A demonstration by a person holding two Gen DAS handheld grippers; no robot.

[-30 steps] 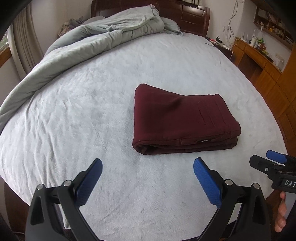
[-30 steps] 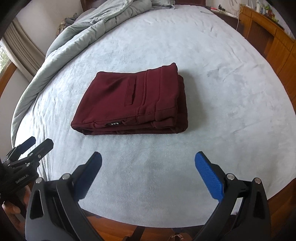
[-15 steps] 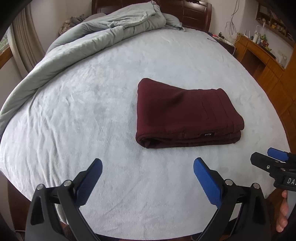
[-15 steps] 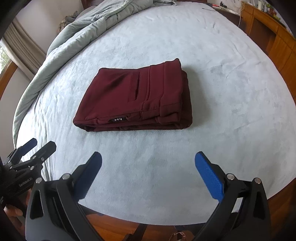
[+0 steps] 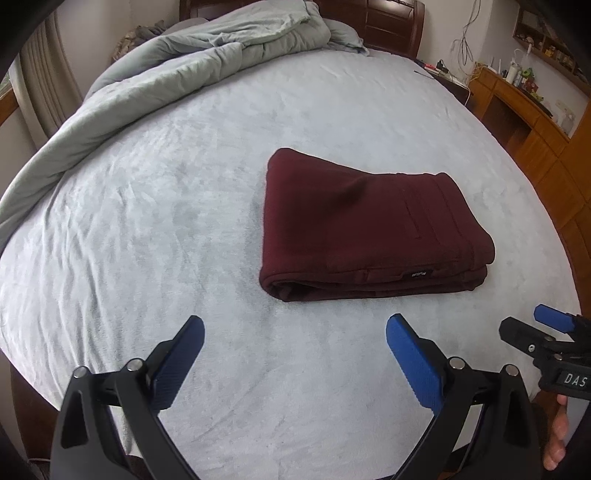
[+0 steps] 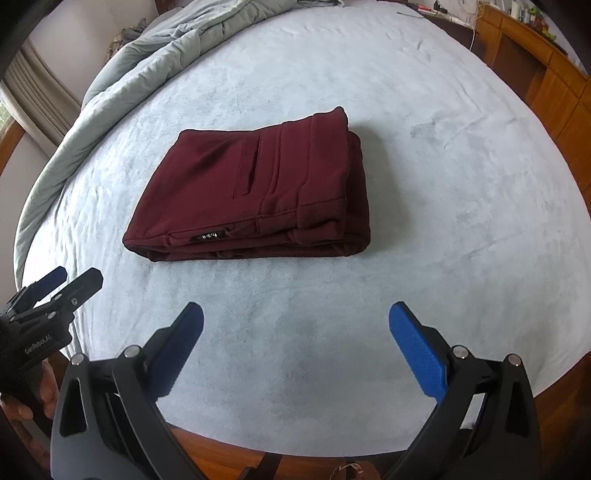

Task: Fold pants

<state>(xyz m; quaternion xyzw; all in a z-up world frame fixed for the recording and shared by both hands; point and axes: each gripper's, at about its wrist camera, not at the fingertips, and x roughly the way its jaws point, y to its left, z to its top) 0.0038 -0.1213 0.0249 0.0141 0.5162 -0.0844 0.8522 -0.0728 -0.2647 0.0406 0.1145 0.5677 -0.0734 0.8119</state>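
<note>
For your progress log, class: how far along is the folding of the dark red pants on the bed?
Done: the dark red fleece pants lie folded in a compact stack on the pale blue bedsheet. In hand: nothing; left gripper and right gripper are open, short of the pants. Left: apparently nothing.

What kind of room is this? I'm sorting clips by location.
A bedroom, most likely: the folded pants lie on a wide bed with a dark wooden headboard, a rumpled grey duvet pushed to its far side, and wooden cabinets along the wall.
</note>
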